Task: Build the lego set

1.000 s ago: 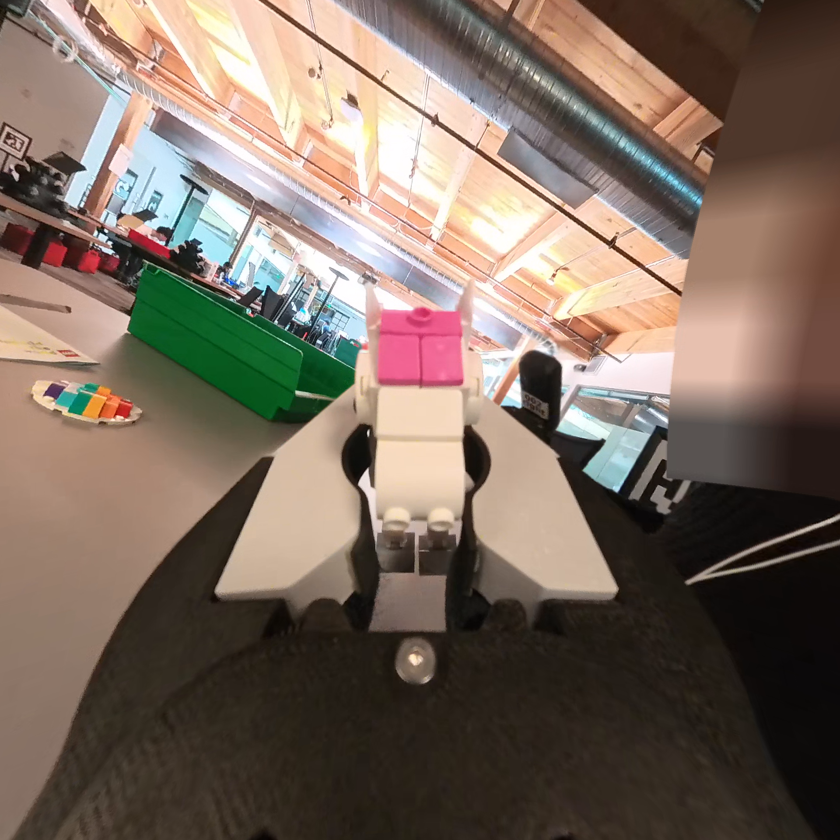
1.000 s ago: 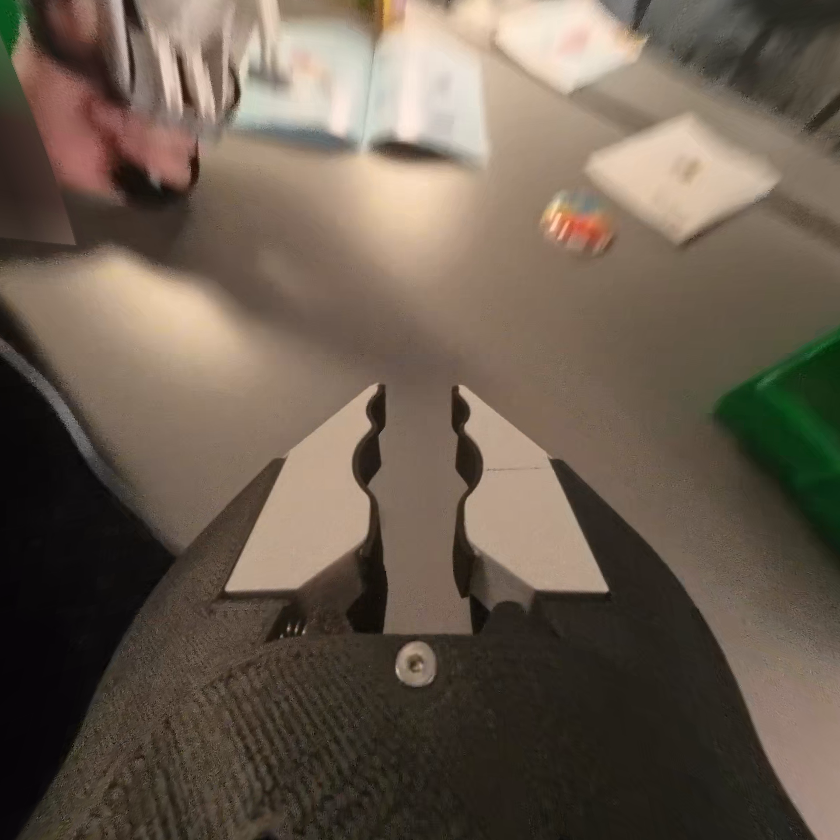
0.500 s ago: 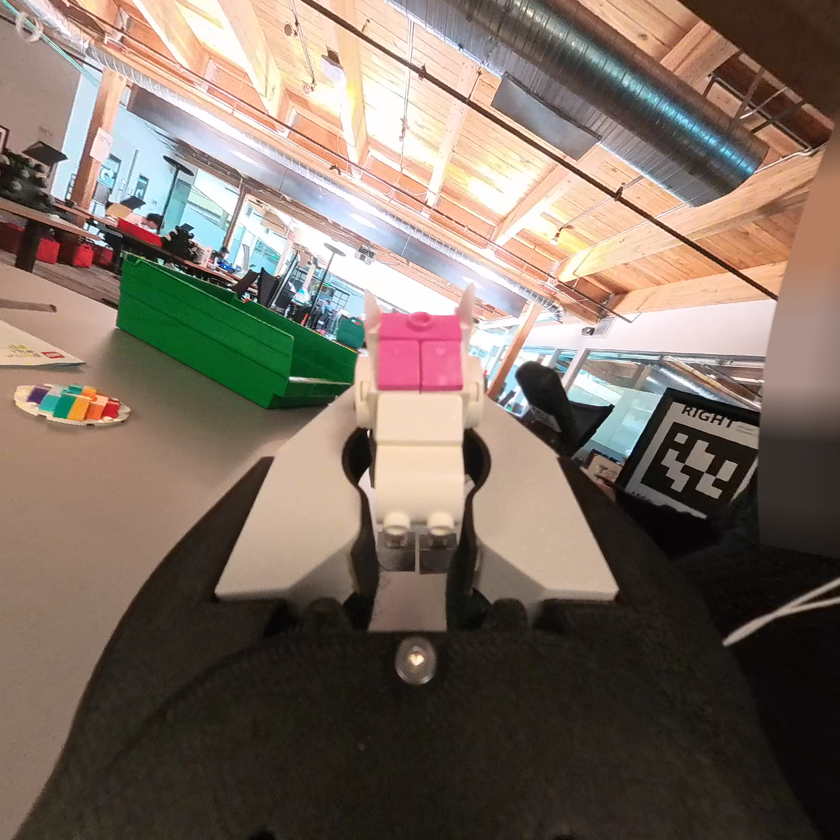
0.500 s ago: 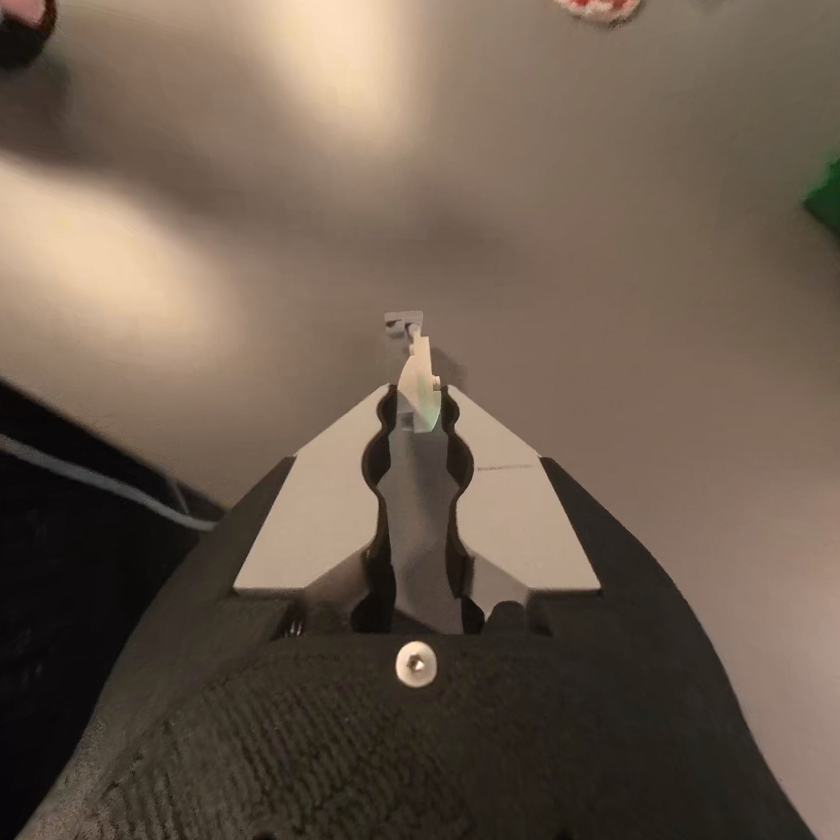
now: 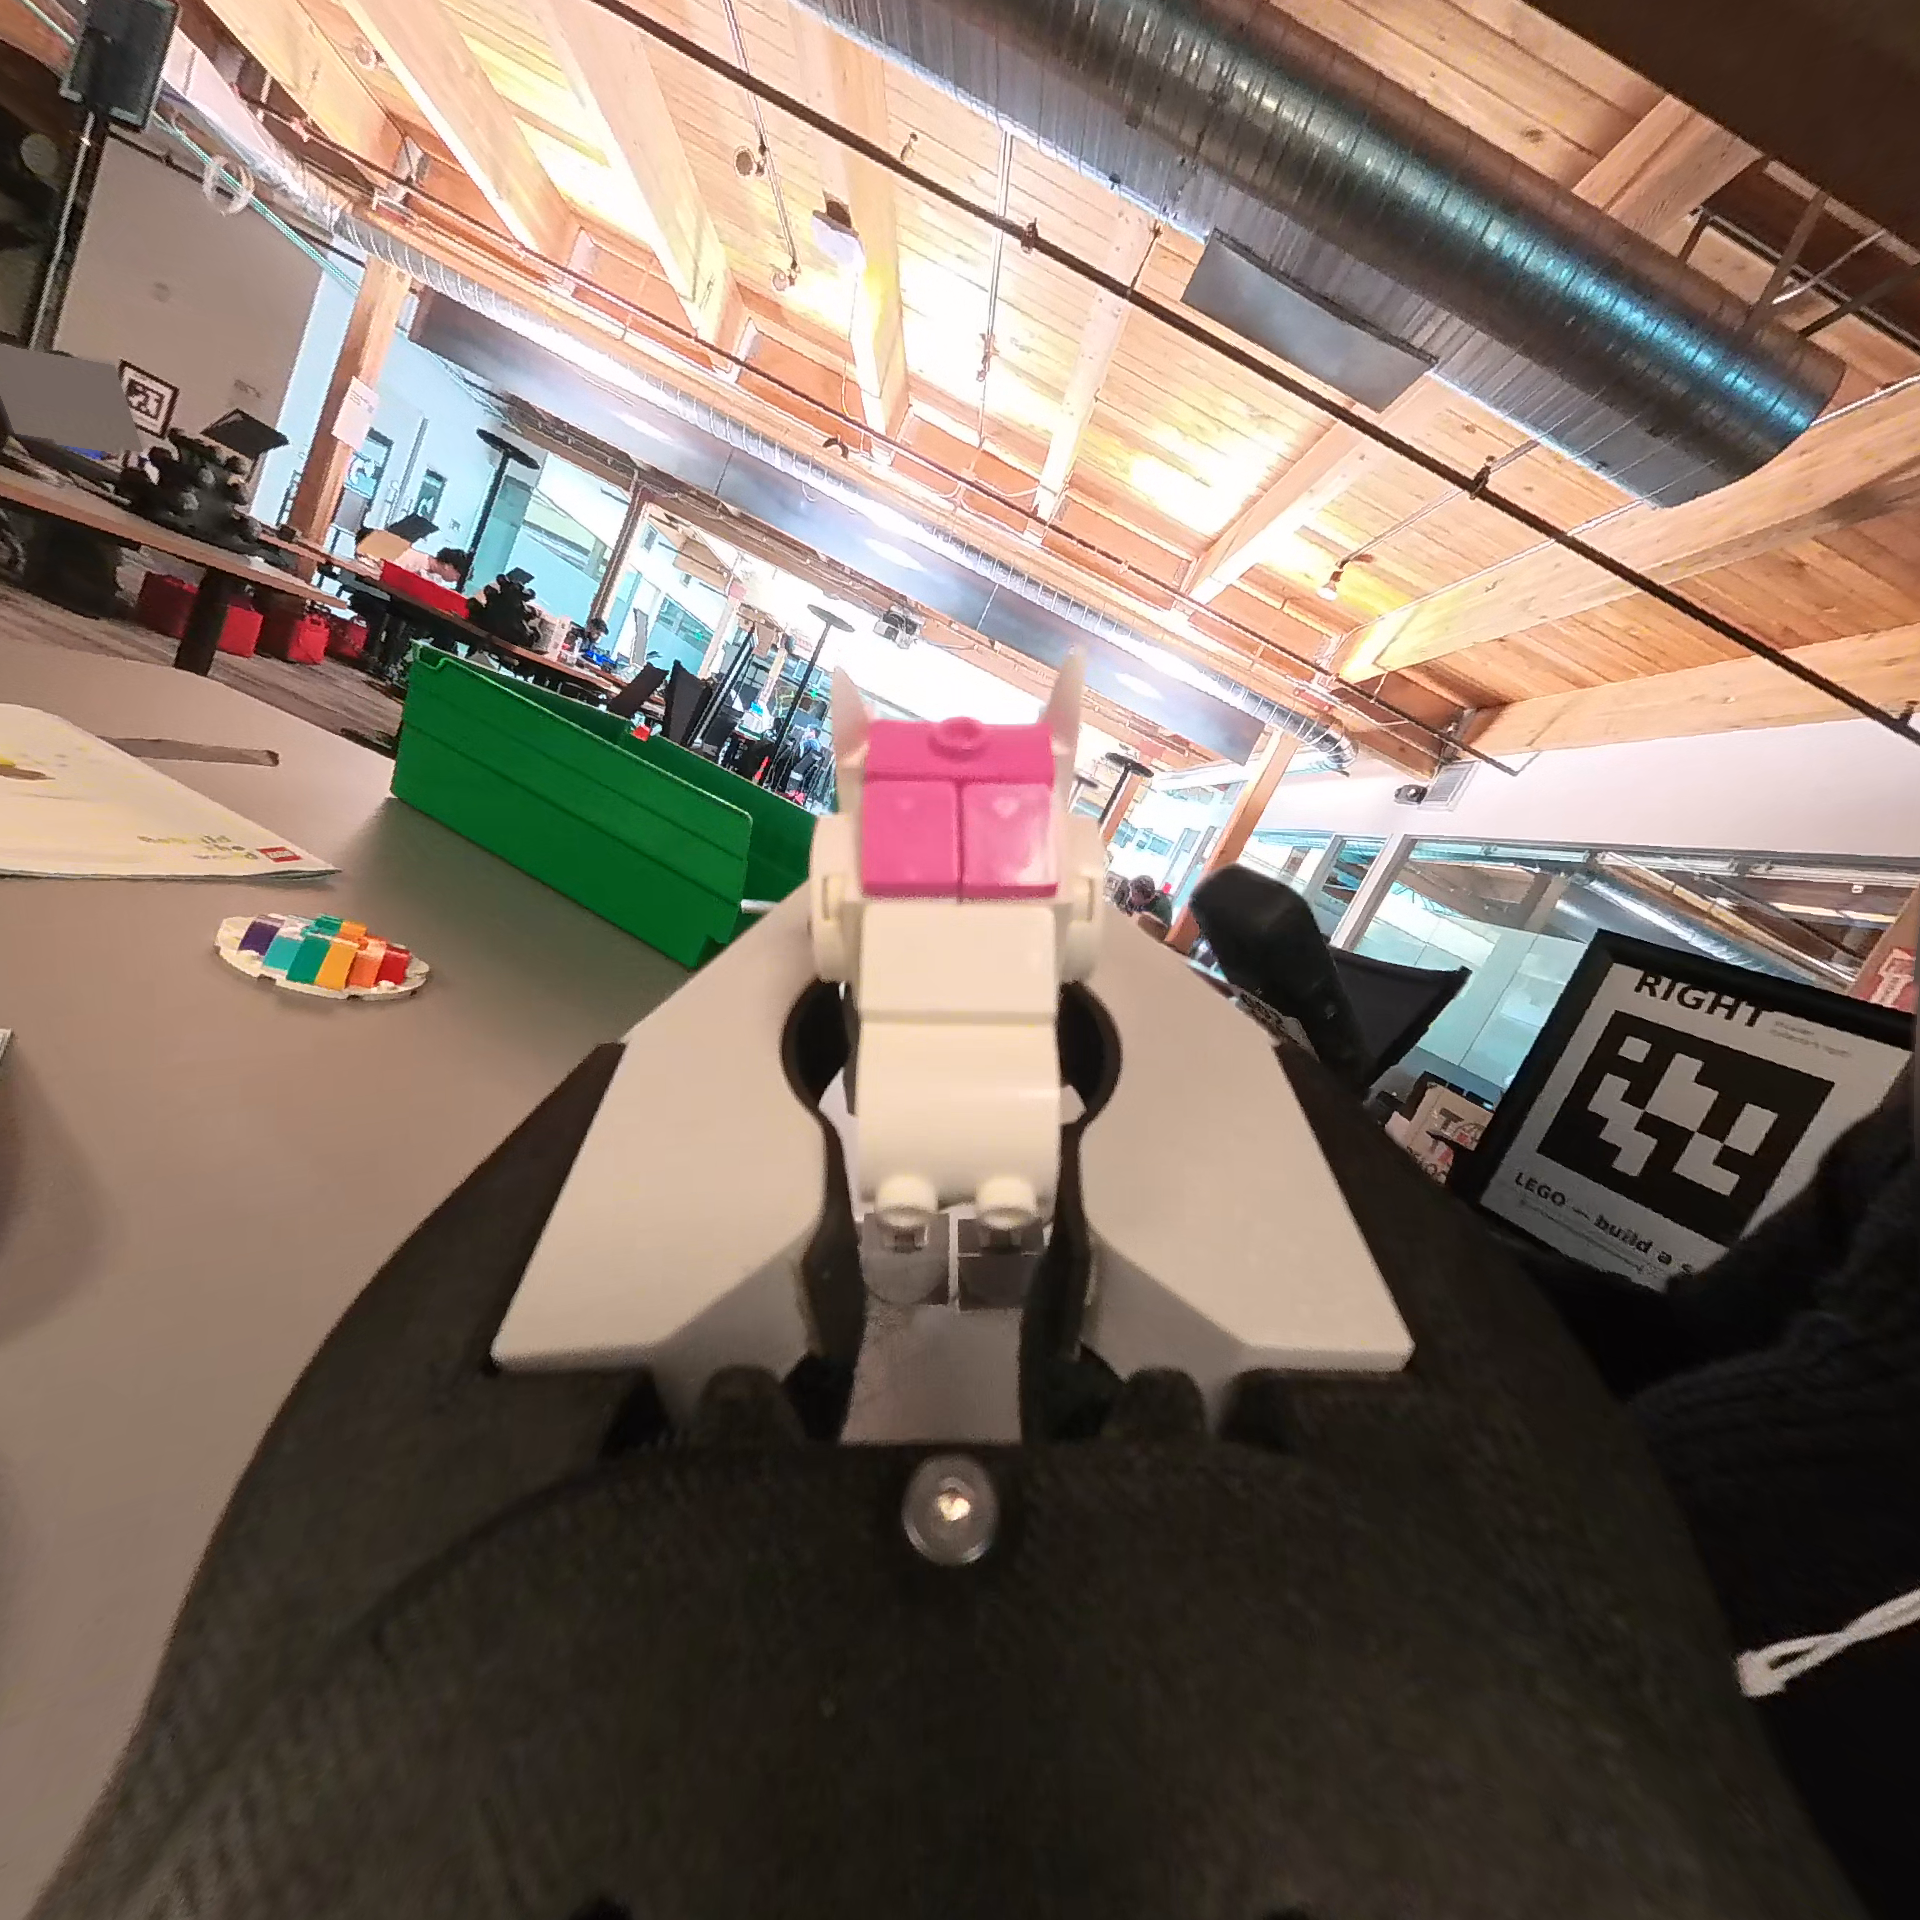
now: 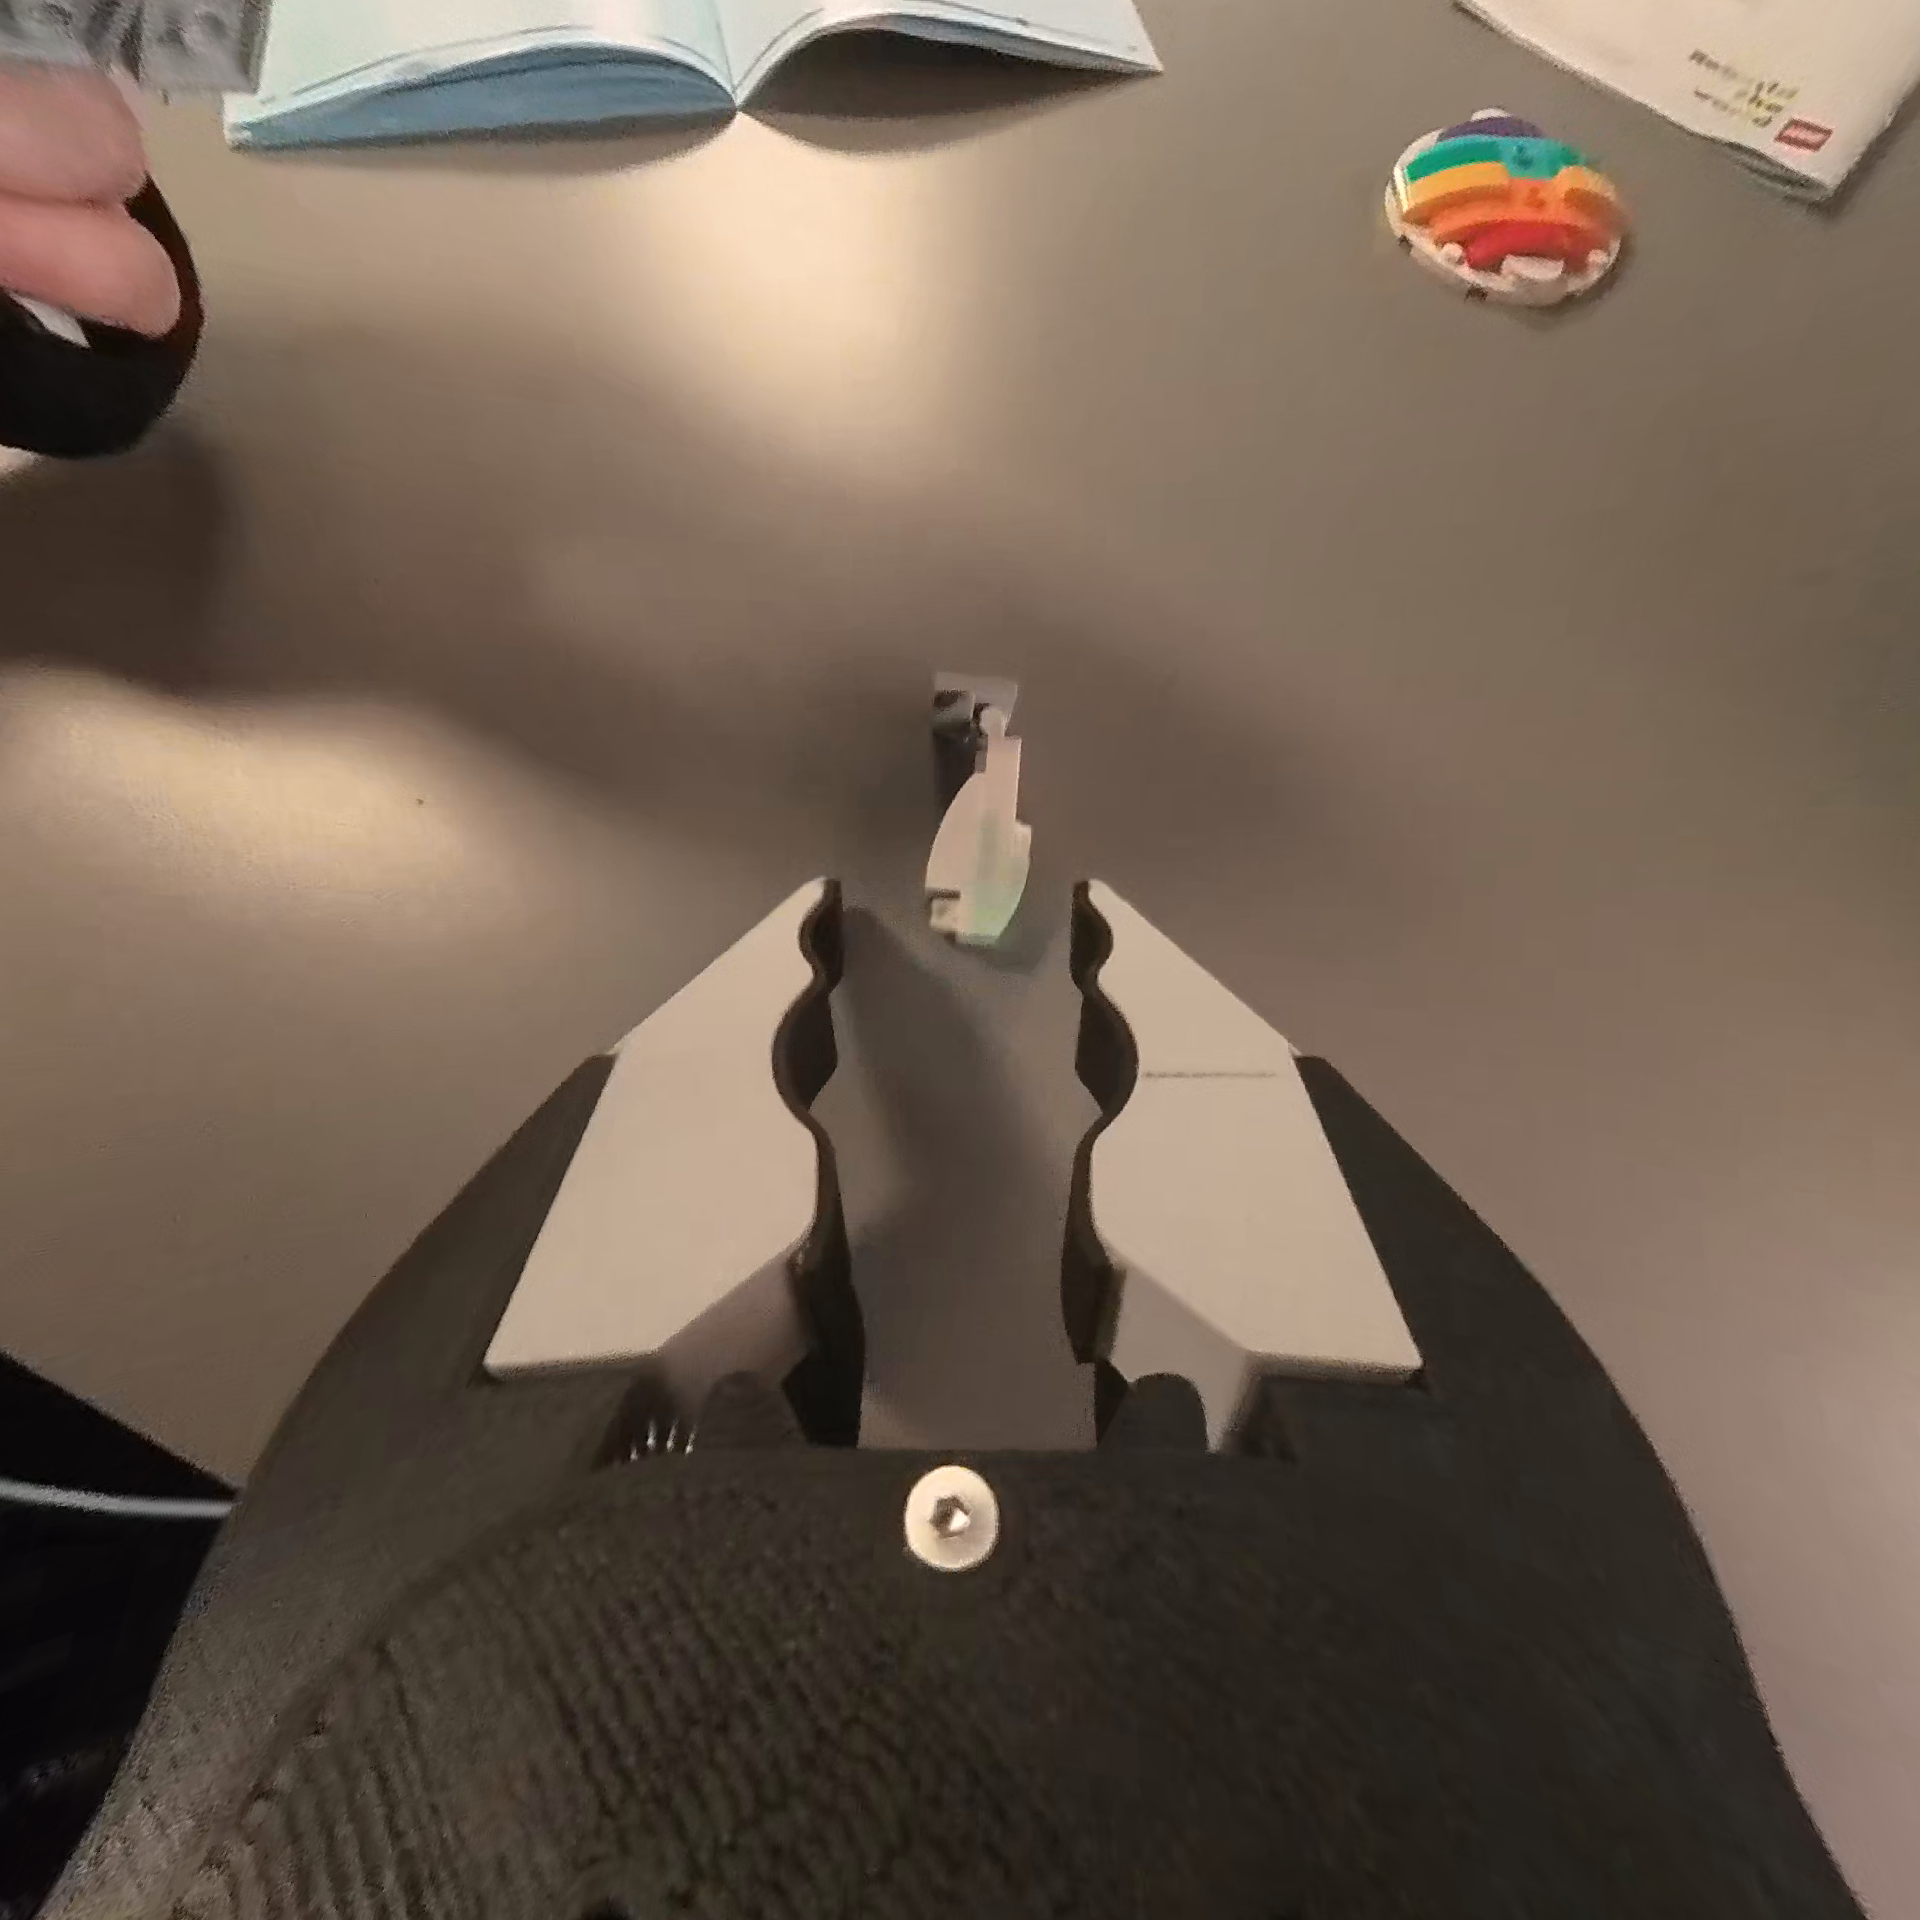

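Note:
My left gripper (image 5: 951, 940) is shut on a white lego animal build (image 5: 956, 1039) with pink bricks on top and two pointed ears, held above the grey table (image 5: 208, 1143). My right gripper (image 6: 956, 894) is open and empty, its tips just short of a small pale curved lego piece (image 6: 982, 842) clipped to a grey part, lying on the table (image 6: 1455, 727). A round white plate with a rainbow of coloured bricks (image 5: 322, 953) lies on the table; it also shows in the right wrist view (image 6: 1507, 203).
A green bin (image 5: 582, 810) stands behind the rainbow plate. An open instruction booklet (image 6: 686, 52) and a folded leaflet (image 6: 1704, 94) lie at the far edge. A hand (image 6: 73, 229) on the other gripper shows at upper left. A marker card (image 5: 1683, 1122) stands at right. My right fingertips sit around 20 cm from my left ones.
My right gripper swung down over the table to the small pale piece, then drew back a little and its jaws opened wider. My left gripper kept hold of the white build and turned slightly.

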Demonstrator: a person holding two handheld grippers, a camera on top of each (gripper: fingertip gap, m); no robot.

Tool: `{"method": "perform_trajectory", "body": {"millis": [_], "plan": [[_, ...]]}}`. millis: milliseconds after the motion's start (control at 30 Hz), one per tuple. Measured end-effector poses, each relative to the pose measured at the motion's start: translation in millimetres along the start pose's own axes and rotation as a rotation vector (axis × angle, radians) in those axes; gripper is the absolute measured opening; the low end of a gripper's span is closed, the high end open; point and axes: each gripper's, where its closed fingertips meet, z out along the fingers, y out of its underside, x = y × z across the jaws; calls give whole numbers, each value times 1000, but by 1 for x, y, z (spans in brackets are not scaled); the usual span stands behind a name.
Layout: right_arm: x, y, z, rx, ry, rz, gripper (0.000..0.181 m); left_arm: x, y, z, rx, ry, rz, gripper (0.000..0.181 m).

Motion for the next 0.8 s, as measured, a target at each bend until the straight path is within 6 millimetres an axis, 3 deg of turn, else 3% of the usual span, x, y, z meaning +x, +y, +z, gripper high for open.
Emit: {"method": "perform_trajectory", "body": {"millis": [33,300,467,600,700,800], "plan": [[0,3,-1,0,-1,18,41,0,1,1,-7,0,1,36],[-1,-3,7,6,21,-24,27,0,3,1,1,24,-59,36],[13,-16,-6,-144,13,-346,17,-6,-8,-6,35,15,-72,36],[35,-22,-32,-509,-139,-529,17,-8,-11,-8,27,-4,-26,36],[61,-12,-49,-901,-199,-624,18,-6,-9,-7,17,-1,-24,36],[72,-1,-58,-1217,-268,-620,18,-3,-5,-5,0,7,-11,36]]}}
